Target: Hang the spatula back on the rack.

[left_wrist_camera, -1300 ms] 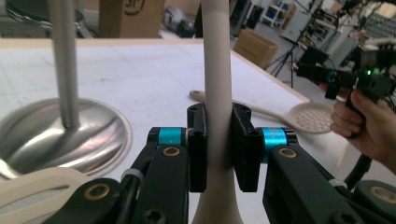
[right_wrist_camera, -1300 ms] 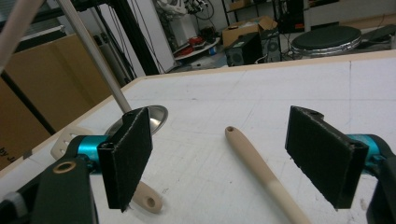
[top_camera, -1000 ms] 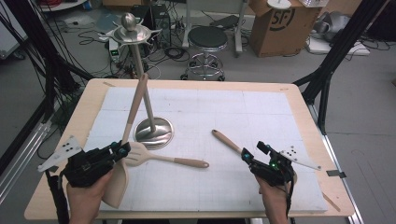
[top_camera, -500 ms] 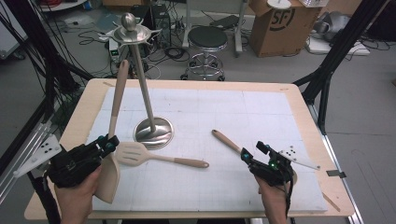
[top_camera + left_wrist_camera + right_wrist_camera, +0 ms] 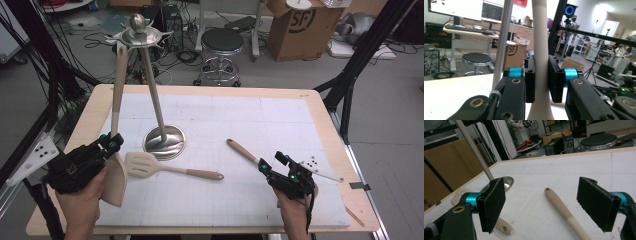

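Your left gripper (image 5: 541, 82) is clamped on the spatula (image 5: 118, 120) at its neck, handle up beside the rack (image 5: 150, 85) — so its end can reach a hook. Your right gripper (image 5: 549, 205) sits wide and empty over a second handle (image 5: 564, 212) — ready to take it; the slotted turner (image 5: 165, 167) lies between.

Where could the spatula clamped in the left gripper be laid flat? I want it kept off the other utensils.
Free: the white mat behind the wooden-handled utensil, out to the table's right edge. Crowded: the near left, where the left gripper holds the beige spatula beside the steel stand and the slotted beige turner.
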`<state>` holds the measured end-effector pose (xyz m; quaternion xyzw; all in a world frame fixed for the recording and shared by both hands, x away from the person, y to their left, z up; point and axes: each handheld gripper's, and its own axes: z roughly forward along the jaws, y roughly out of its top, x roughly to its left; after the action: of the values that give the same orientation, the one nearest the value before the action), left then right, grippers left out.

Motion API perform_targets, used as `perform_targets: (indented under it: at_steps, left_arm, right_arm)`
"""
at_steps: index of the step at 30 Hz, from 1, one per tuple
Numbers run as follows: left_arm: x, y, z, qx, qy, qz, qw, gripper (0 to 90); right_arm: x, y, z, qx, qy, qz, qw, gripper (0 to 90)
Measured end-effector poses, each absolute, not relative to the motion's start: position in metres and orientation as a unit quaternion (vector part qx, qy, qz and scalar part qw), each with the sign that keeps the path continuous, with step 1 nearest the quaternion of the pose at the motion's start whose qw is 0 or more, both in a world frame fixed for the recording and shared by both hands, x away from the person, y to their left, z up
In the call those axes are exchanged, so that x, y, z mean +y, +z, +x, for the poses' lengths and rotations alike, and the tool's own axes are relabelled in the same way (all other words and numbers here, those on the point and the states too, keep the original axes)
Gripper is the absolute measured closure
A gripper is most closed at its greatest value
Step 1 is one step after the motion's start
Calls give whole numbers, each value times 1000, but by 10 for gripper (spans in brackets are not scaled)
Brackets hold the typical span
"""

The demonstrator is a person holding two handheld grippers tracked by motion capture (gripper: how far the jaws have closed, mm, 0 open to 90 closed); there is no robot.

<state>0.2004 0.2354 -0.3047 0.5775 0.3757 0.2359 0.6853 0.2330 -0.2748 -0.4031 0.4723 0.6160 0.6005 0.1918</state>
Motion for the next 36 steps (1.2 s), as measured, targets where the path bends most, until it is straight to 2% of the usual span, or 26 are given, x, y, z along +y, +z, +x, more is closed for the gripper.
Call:
perform_targets:
  at_steps: [16,26,28,29,36]
  left_arm:
    - [231,-310,213,400,248,584,661,782]
    - [232,-316,222,400,225,580,673,778]
    - [232,-319,223,396,219,578,679,754]
    - [232,-319,224,399,218,576,679,642]
    - [236,-319,226,406,228,569,678,606]
  right_arm:
    - [-276,-403,233,614,602,473,192,223]
    - [-276,-403,233,616,601,472,193,223]
    - [-276,-403,233,615,601,472,194,223]
    - [-277,-403,233,615,601,472,193,223]
    - [-277,-402,233,614,602,472,194,223]
